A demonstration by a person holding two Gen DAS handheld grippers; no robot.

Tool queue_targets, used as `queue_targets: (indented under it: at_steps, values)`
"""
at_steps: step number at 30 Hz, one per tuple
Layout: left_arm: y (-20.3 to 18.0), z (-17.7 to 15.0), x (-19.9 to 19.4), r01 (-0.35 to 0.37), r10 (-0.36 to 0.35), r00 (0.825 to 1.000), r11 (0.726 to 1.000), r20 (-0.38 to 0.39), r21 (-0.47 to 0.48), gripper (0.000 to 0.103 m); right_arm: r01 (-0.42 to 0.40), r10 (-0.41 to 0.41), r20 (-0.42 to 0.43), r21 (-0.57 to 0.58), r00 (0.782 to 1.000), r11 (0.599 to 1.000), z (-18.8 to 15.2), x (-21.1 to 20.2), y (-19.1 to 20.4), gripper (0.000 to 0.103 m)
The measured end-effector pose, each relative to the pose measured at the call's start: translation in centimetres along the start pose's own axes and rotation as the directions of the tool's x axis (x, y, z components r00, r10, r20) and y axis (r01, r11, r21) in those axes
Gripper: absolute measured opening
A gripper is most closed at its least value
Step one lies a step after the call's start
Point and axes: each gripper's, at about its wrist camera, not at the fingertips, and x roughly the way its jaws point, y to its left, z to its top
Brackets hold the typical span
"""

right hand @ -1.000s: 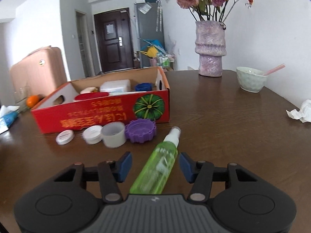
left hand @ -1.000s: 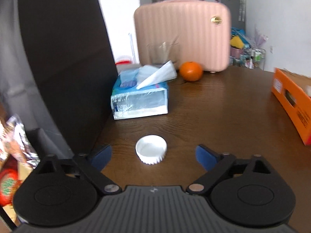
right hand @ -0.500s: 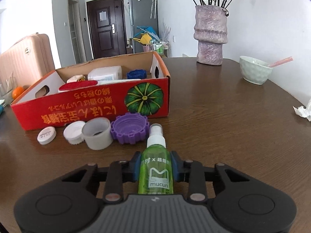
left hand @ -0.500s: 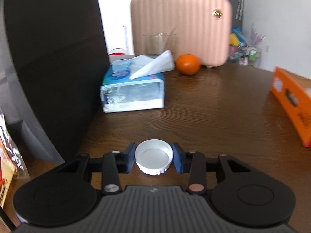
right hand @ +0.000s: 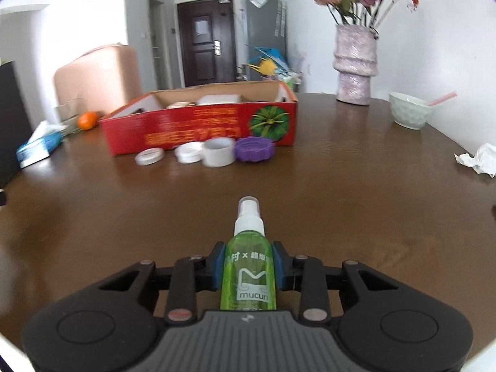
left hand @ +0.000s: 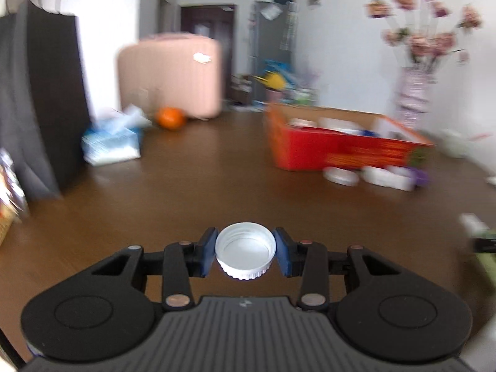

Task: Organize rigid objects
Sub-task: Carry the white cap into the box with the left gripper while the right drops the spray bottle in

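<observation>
Two grippers, both busy. The left gripper [left hand: 245, 255] has its blue pads pressed against either side of a white cap [left hand: 245, 254], open side facing up, held above the brown table [left hand: 192, 192]. The left wrist view is pretty smeared, so the far stuff is hard to read there.

The right gripper [right hand: 248, 262] is clamped around a green spray bottle [right hand: 248, 274], gripping the body with the white nozzle sticking out forward past the fingers. The label reads "mucun".

Far side of the table there's a red cardboard box [right hand: 201, 131] with a pumpkin picture on its front, a few pale items inside that I can't make out. Lined up touching or just beside its near wall: a flat white lid [right hand: 149, 156], another white lid [right hand: 189, 152], a white ring-shaped cap [right hand: 218, 152] and a purple lid [right hand: 254, 148] on the right end.

Off to the far left sit a tissue pack [right hand: 38, 147] and an orange [right hand: 87, 120], with a pink suitcase [right hand: 99, 77] behind them. Far right has a purple vase [right hand: 355, 66] with flowers, a pale green bowl [right hand: 409, 114] and a crumpled tissue [right hand: 479, 159].
</observation>
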Motion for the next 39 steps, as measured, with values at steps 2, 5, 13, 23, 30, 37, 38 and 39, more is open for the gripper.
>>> queue_targets:
  at_steps: [2,5,13,23,30,37,38,39]
  values:
    - [-2.1,-1.1,-1.1,0.105,-0.105,0.994,0.994,-0.039,-0.016,0.04,-0.048,0.048,0.003,-0.013,0.999,0.999,-1.0,-1.5,0.8,0.03]
    - [-5.4,-2.5,-2.3,0.144,-0.142,0.989,0.989,-0.05,0.036,0.04,-0.102,0.102,0.013,-0.032,0.995,0.994,-2.1,-3.1,2.0,0.03]
    - [-9.1,-3.0,-5.1,0.148,-0.148,0.989,0.984,-0.008,0.1,0.04,-0.169,0.172,0.104,-0.041,0.98,0.985,-2.6,-7.3,2.4,0.03]
    - [-9.7,-1.7,-4.3,0.135,-0.136,0.991,0.983,-0.001,0.124,0.04,-0.15,0.149,0.146,-0.008,0.978,0.989,-1.1,-6.9,0.3,0.03]
    - [-9.8,2.4,-0.1,0.147,-0.155,0.987,0.974,0.034,0.175,0.04,-0.138,0.135,0.19,-0.001,0.972,0.99,3.7,-4.4,-2.0,0.03]
    - [-9.0,8.9,6.3,0.079,-0.106,0.988,0.974,0.115,0.214,0.04,-0.158,0.156,0.259,-0.013,0.953,0.987,13.2,0.0,-4.4,0.03]
    - [-8.7,10.0,7.6,0.072,-0.098,0.988,0.976,0.117,0.207,0.04,-0.162,0.161,0.26,-0.015,0.952,0.987,14.8,0.9,-4.7,0.03]
    - [-8.6,11.0,8.9,0.066,-0.091,0.989,0.976,0.114,0.205,0.04,-0.166,0.165,0.258,-0.015,0.952,0.986,16.6,2.1,-4.9,0.03]
